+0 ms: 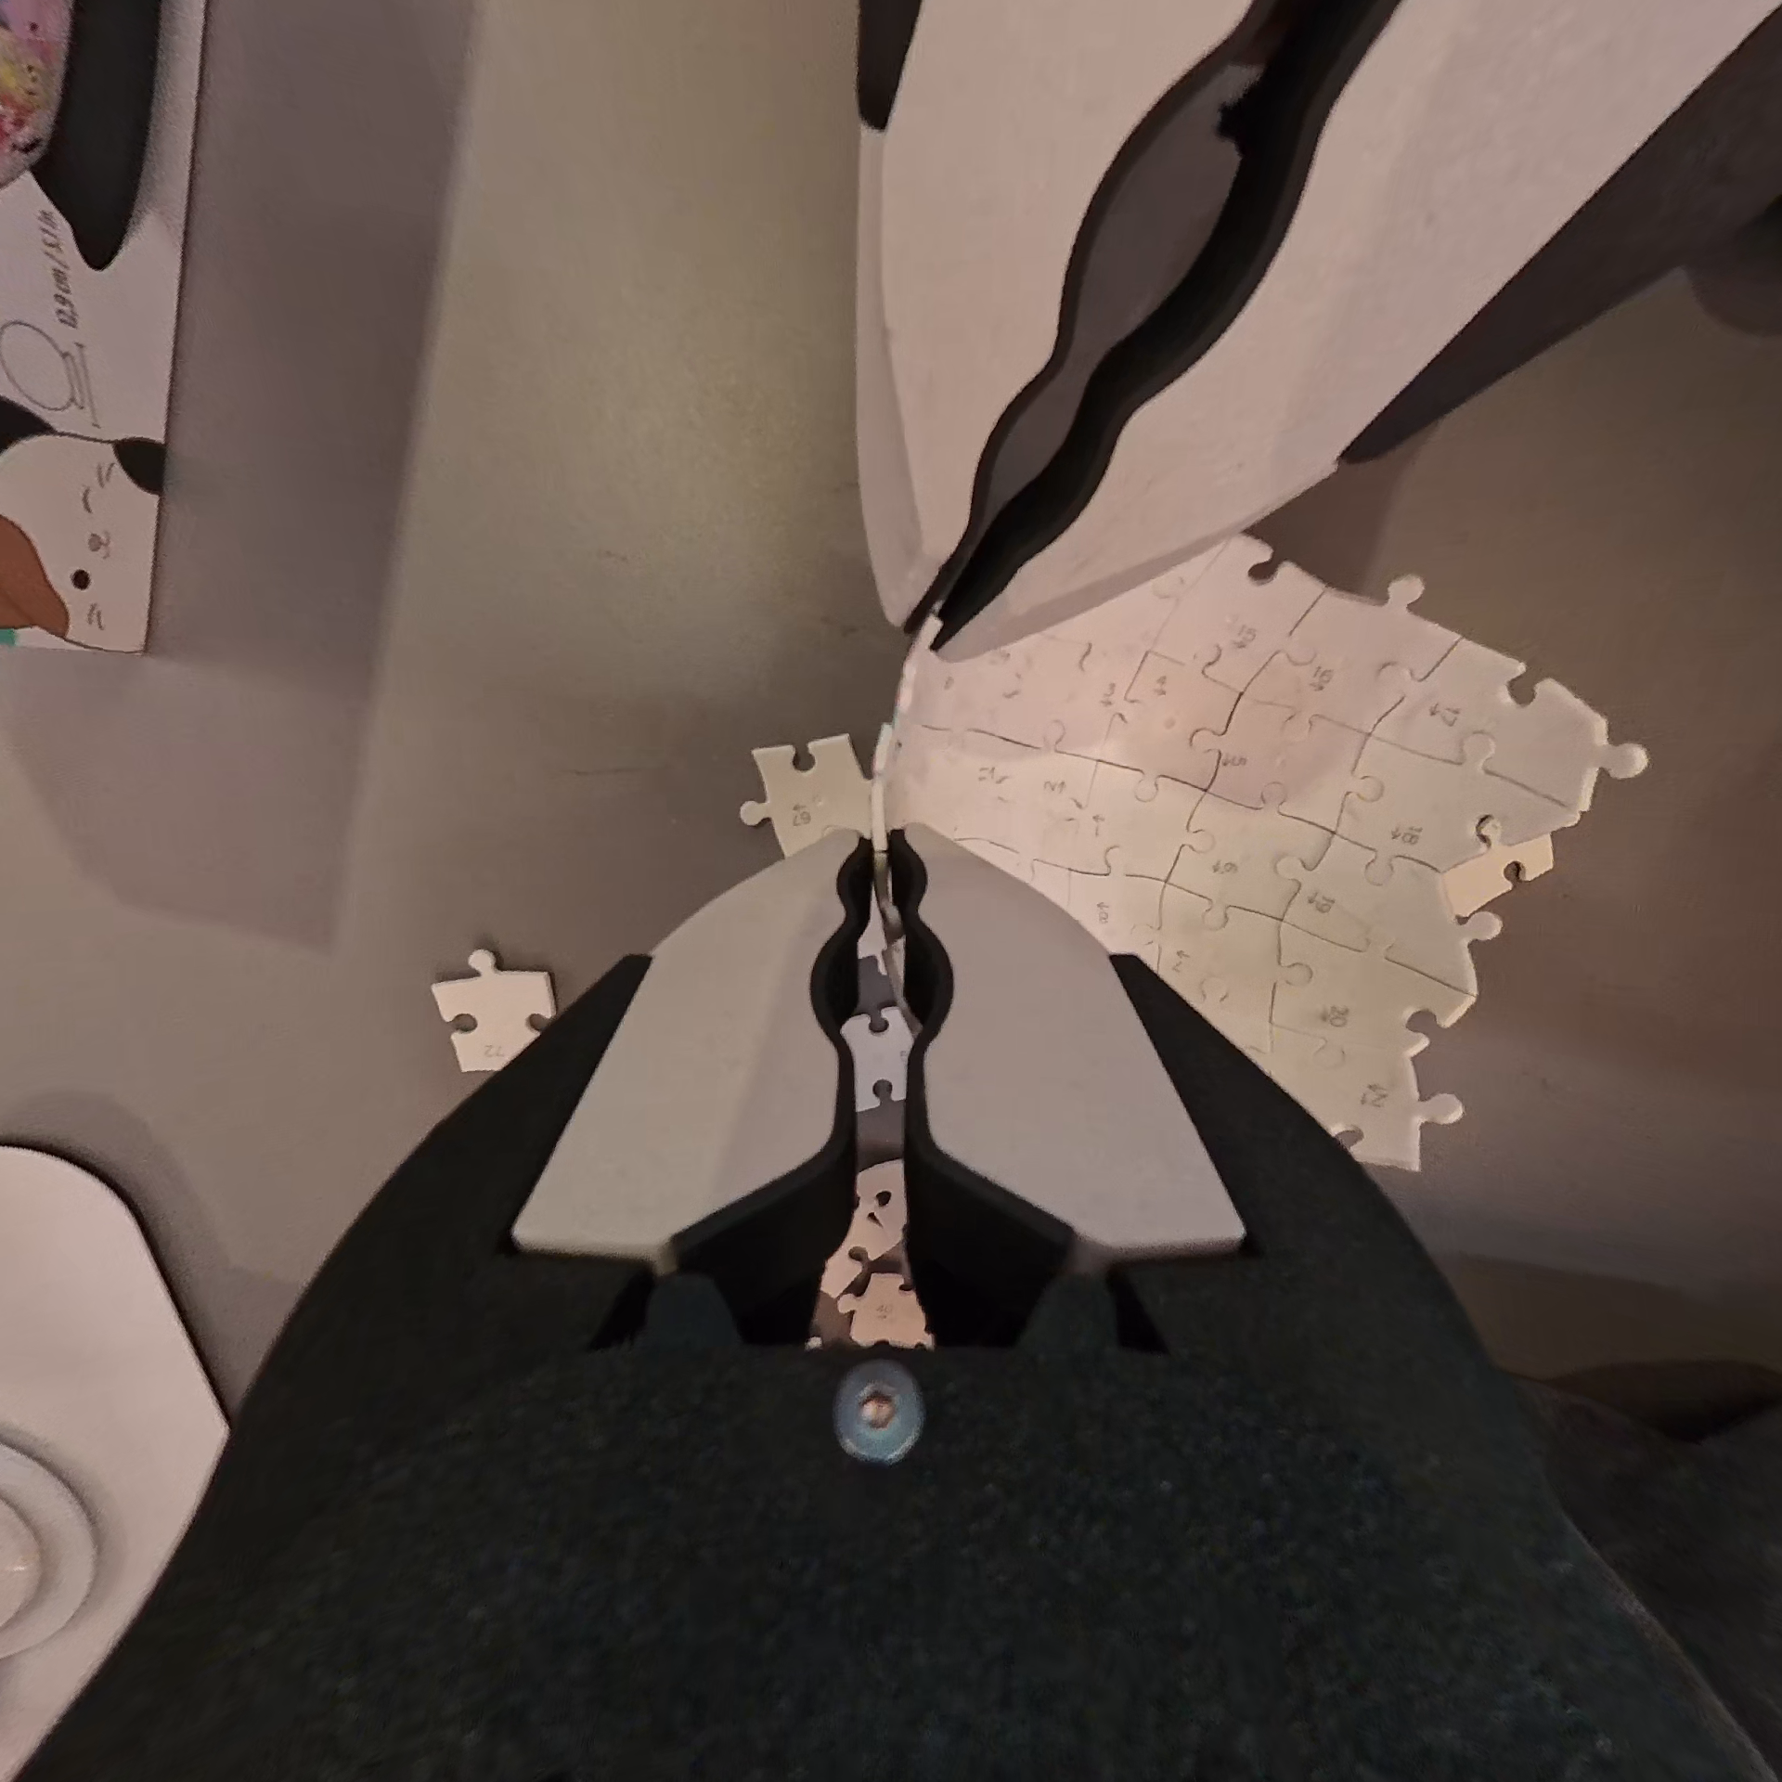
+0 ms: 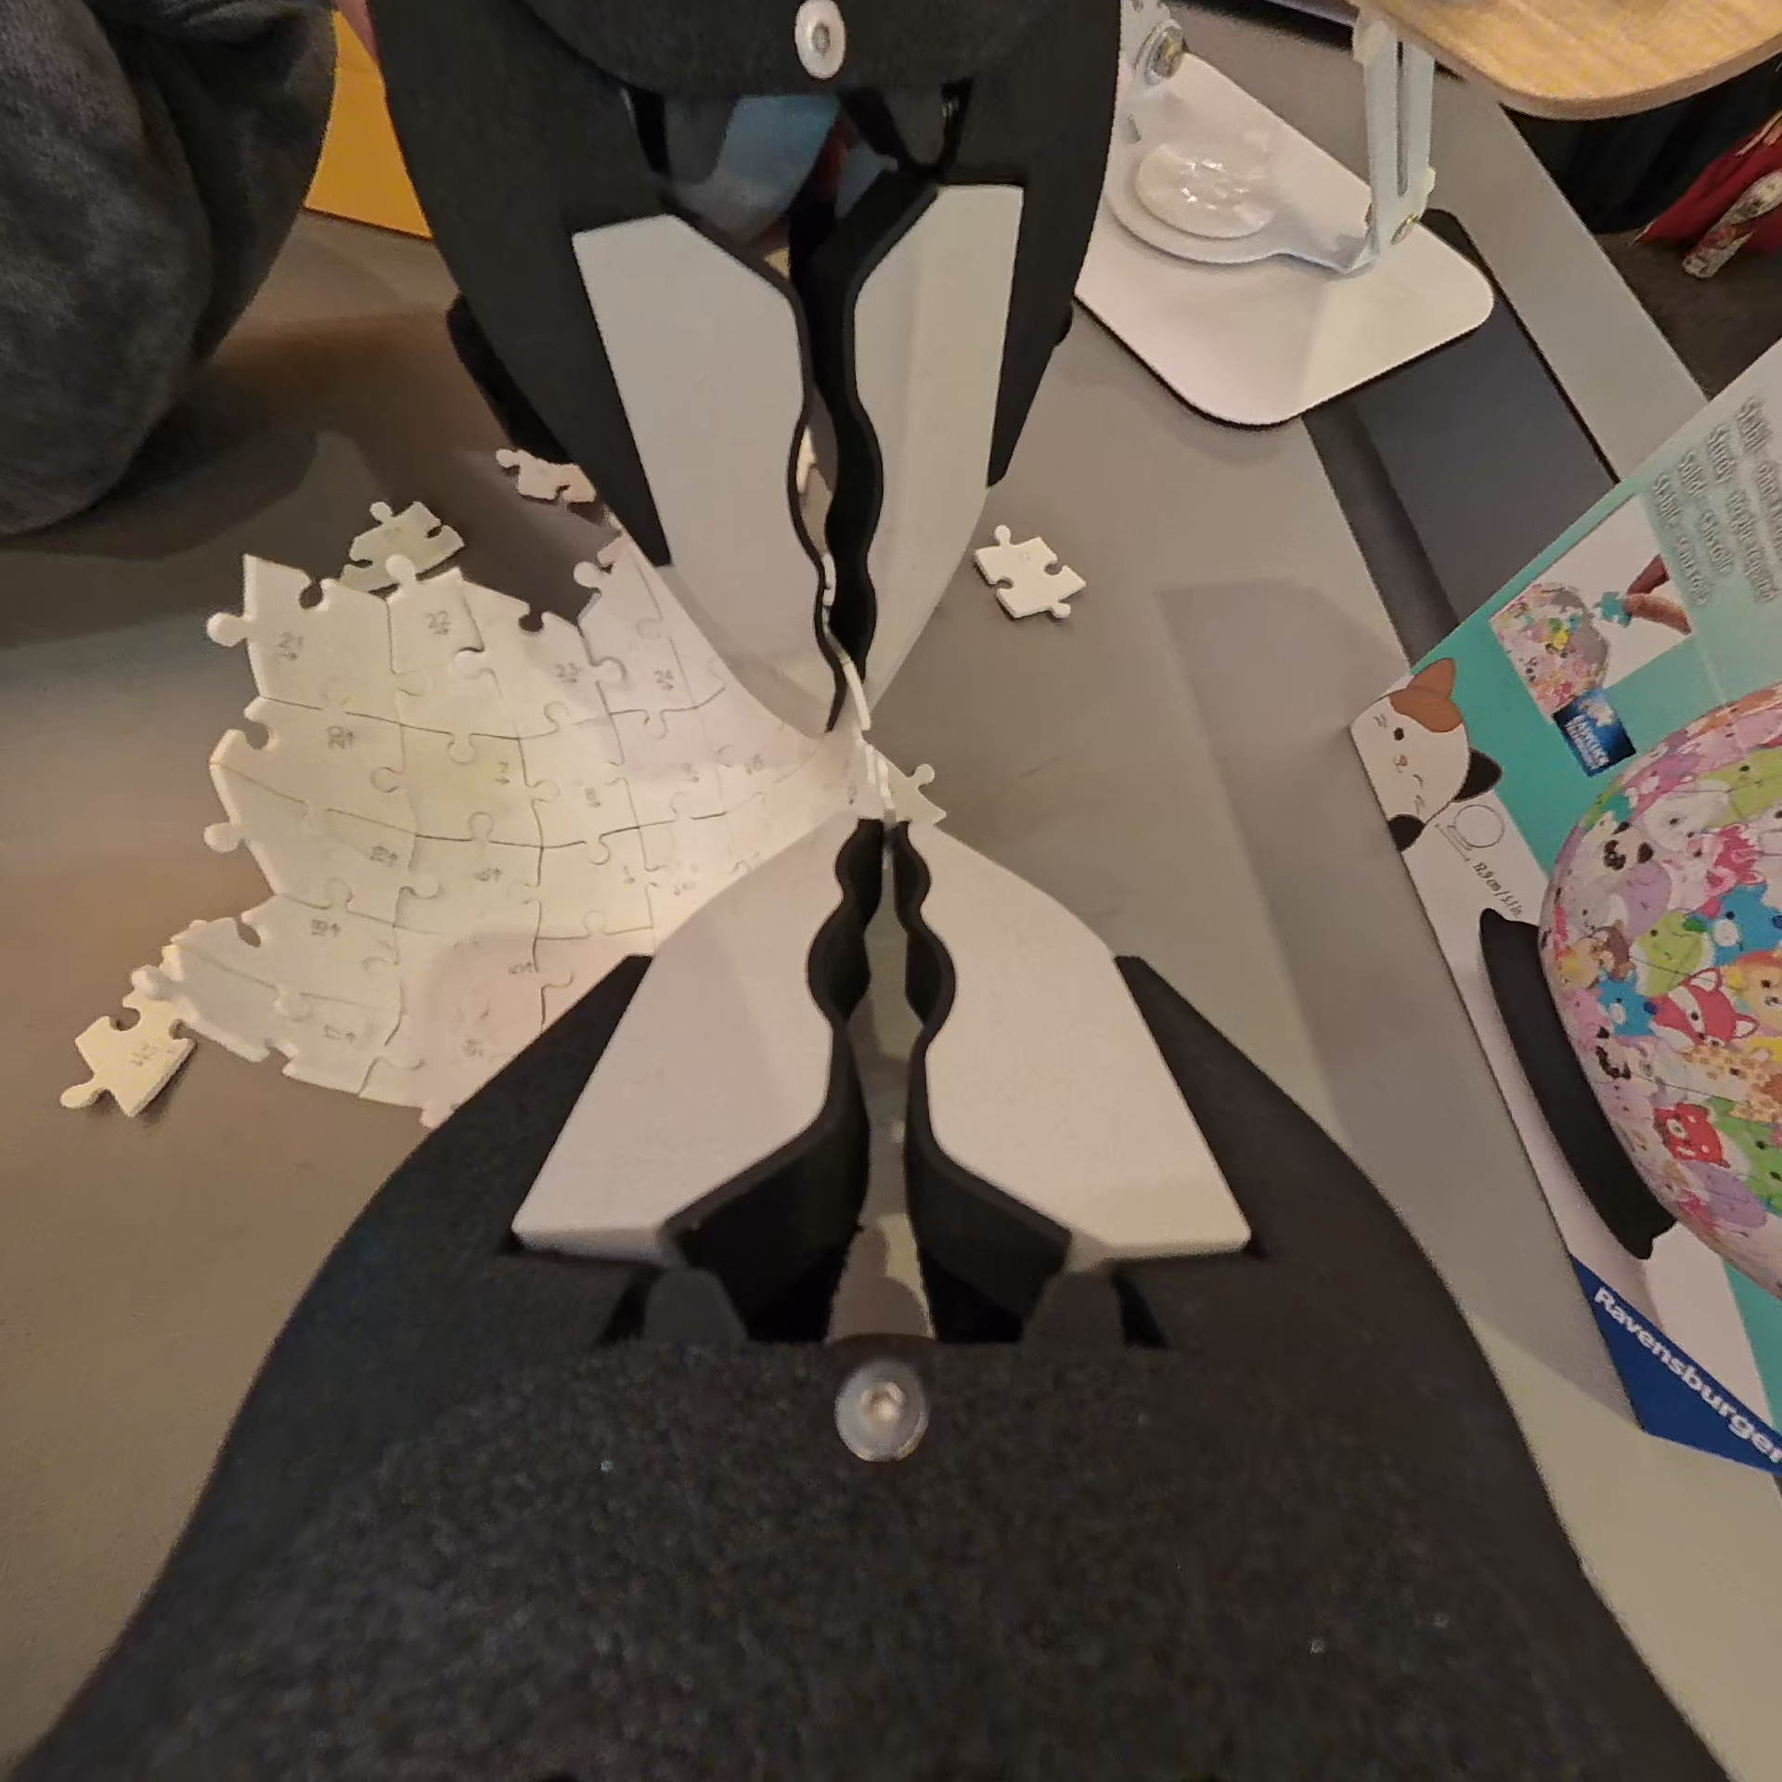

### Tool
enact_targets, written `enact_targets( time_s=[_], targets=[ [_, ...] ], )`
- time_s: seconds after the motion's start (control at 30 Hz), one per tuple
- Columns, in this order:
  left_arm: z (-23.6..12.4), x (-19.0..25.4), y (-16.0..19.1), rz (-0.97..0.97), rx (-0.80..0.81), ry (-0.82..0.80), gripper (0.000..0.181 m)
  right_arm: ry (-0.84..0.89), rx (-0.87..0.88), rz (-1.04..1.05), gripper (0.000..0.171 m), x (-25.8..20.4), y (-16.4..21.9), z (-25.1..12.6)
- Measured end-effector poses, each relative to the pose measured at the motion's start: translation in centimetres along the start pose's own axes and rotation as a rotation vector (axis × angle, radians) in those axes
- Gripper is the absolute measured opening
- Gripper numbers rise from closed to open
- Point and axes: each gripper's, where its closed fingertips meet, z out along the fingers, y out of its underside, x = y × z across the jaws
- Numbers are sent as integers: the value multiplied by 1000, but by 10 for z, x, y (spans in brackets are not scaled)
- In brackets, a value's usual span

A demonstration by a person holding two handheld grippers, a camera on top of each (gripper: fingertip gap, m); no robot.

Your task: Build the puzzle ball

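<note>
The curved puzzle section, white side up with its pieces interlocked, lies on the grey table and serves as the reference point. The left gripper reaches in low from the near side of the section's edge, its two fingers drawn almost together and pinching the thin rim of the section, which runs edge-on up between the tips. The right gripper comes in from the opposite side, angled steeply down toward the same edge; its fingers also stand nearly pressed together, tips on the rim just beyond the left gripper's. In the right wrist view the two grippers face each other tip to tip over that edge, the right gripper below and the left gripper above, with a small tabbed piece projecting at the point where they meet. Whether the right gripper grips the rim or only touches it cannot be told. Loose pieces lie around the section: one touching its edge beside the left gripper, another farther out. The puzzle box lies on the table well apart from the section, beyond the grippers.
</note>
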Motion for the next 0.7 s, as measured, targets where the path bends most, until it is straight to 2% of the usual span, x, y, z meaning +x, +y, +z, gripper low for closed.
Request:
enact_targets(
  time_s=[0.47,0.7],
  targets=[
    [1,-1,2,-22,-5,14,3,9,-56,22,3,3,4,1],
    [1,0,0,-4,-8,-13,4,77,-177,-52,3,0,2,1]
  ],
)
